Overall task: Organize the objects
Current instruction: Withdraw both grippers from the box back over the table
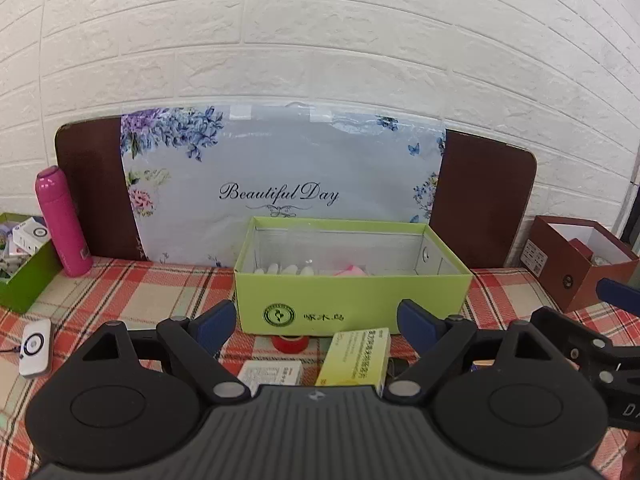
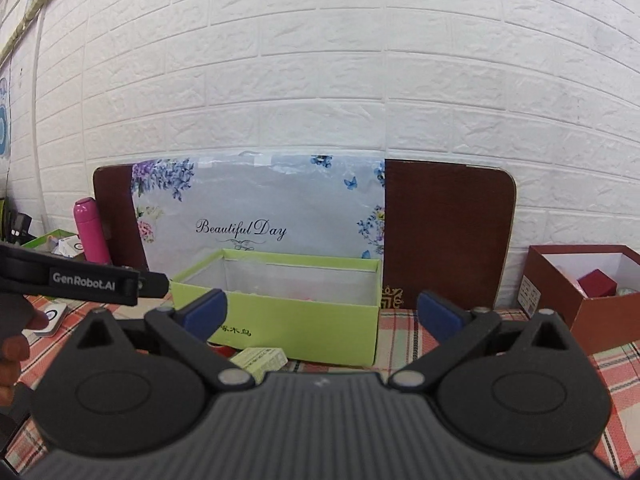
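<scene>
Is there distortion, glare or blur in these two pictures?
Left wrist view: fisheye bends the brick wall lines; the floral sheet shows faint glare; the green box is sharp. Right wrist view: same bending, dark corners, and the box's label looks soft.

The left claw (image 1: pixel 316 322) is black with two blue pads on its fingers (image 1: pixel 216 322). Round black discs sit at 7 and 4 o'clock, with silver screws beside a ribbed grey middle. The right claw (image 2: pixel 322 310) looks the same. At 9 o'clock, a black bar reads "GenRobot.AI" in white.
</scene>
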A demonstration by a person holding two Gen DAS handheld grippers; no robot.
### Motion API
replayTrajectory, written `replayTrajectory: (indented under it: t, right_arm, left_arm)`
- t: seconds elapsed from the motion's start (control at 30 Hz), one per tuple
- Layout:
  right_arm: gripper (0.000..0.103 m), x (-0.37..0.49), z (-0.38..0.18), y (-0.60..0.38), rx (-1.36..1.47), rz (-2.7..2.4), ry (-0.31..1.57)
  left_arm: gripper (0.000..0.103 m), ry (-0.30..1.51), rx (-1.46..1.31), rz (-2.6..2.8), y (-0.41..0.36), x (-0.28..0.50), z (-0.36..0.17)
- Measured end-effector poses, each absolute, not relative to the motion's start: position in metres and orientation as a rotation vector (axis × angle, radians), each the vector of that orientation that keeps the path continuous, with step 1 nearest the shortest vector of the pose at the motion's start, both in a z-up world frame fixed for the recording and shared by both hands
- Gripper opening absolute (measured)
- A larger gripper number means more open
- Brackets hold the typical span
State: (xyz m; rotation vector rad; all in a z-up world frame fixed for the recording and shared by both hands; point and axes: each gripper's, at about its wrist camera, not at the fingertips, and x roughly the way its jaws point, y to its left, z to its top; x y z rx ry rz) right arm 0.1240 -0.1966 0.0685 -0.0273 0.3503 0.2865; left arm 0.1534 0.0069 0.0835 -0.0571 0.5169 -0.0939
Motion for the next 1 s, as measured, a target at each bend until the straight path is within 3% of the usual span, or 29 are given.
replayTrajectory:
  t: [0.67, 1.0]
  right_arm:
    - [0.103, 0.034, -0.022, -0.226, 0.033, 0.285, 0.489]
    - [0.103, 0.020, -0.049, -0.229, -0.001, 0.261, 0.535]
  left_arm:
    - [0.091, 0.699, -0.100, -0.127, 0.009, 0.083, -0.009]
    - [0.091, 0.676, -0.028, -0.325, -0.015, 0.106, -0.048]
